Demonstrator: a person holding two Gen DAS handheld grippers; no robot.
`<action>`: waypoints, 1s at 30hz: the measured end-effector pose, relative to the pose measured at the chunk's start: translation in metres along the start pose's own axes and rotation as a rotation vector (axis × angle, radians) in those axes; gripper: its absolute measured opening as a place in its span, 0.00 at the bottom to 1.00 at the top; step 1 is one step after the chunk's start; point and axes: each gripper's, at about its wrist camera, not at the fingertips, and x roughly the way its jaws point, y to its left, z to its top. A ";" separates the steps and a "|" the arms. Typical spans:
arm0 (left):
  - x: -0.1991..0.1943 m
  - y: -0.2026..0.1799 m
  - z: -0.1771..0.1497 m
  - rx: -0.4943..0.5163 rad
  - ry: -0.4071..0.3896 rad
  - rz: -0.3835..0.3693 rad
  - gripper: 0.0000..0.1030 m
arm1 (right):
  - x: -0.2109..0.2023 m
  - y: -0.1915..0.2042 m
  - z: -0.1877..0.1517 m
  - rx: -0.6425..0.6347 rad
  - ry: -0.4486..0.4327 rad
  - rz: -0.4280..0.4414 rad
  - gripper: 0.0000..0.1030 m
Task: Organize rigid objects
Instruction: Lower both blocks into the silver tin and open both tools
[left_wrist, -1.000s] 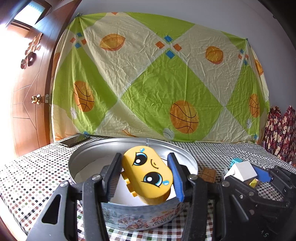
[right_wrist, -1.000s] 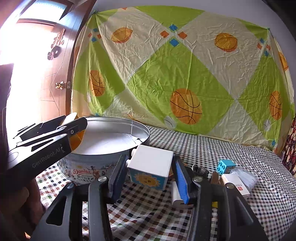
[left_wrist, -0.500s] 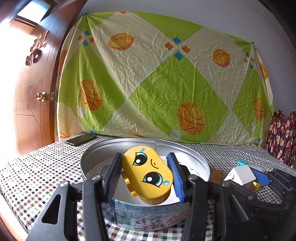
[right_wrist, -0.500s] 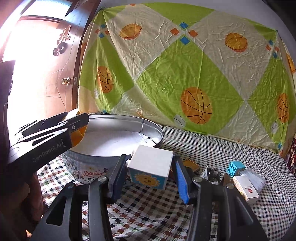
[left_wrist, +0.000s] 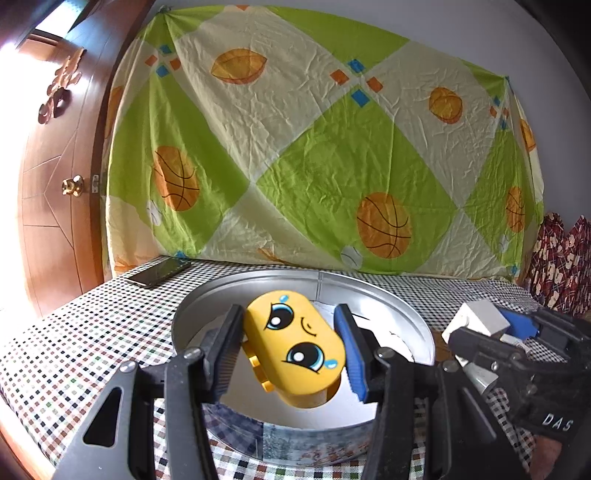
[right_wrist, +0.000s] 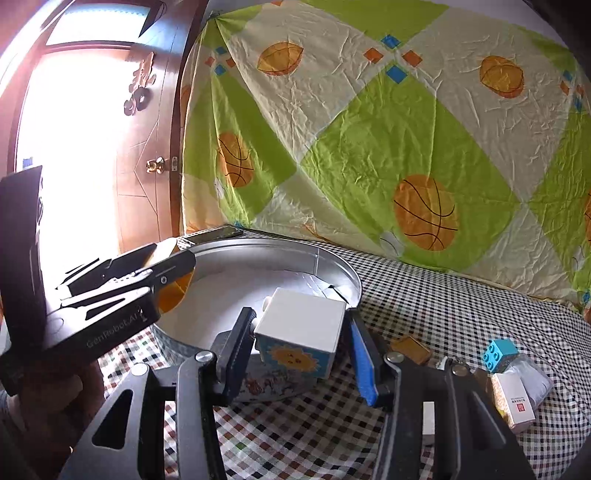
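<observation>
My left gripper (left_wrist: 291, 350) is shut on a yellow oval toy block (left_wrist: 295, 347) with a crying cartoon face, held over the near rim of a round silver cookie tin (left_wrist: 413, 321). My right gripper (right_wrist: 301, 332) is shut on a white cube block (right_wrist: 301, 325) with a sun picture on its front, held above the tin's (right_wrist: 343, 269) right near edge. The left gripper (right_wrist: 110, 291) and a bit of the yellow block also show at the left of the right wrist view. The right gripper (left_wrist: 517, 347) with the white cube shows at the right of the left wrist view.
A checked cloth (right_wrist: 461, 306) covers the table. A blue brick (right_wrist: 498, 354), a small white carton (right_wrist: 515, 400), a brown block (right_wrist: 412, 349) and a clear bag lie at the right. A black phone (left_wrist: 159, 273) lies at the back left. A patterned sheet hangs behind.
Both grippers have moved forward and up over the tin with their blocks still held. The tin looks closer and lower in both views.
</observation>
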 end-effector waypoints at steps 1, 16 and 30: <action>0.006 0.001 0.004 0.009 0.028 -0.005 0.48 | 0.005 0.000 0.006 -0.001 0.012 0.014 0.50; 0.085 0.034 0.042 0.074 0.316 0.063 0.48 | 0.126 -0.013 0.050 0.035 0.265 0.074 0.50; 0.114 0.024 0.048 0.192 0.367 0.159 0.73 | 0.148 -0.020 0.051 0.027 0.289 0.022 0.73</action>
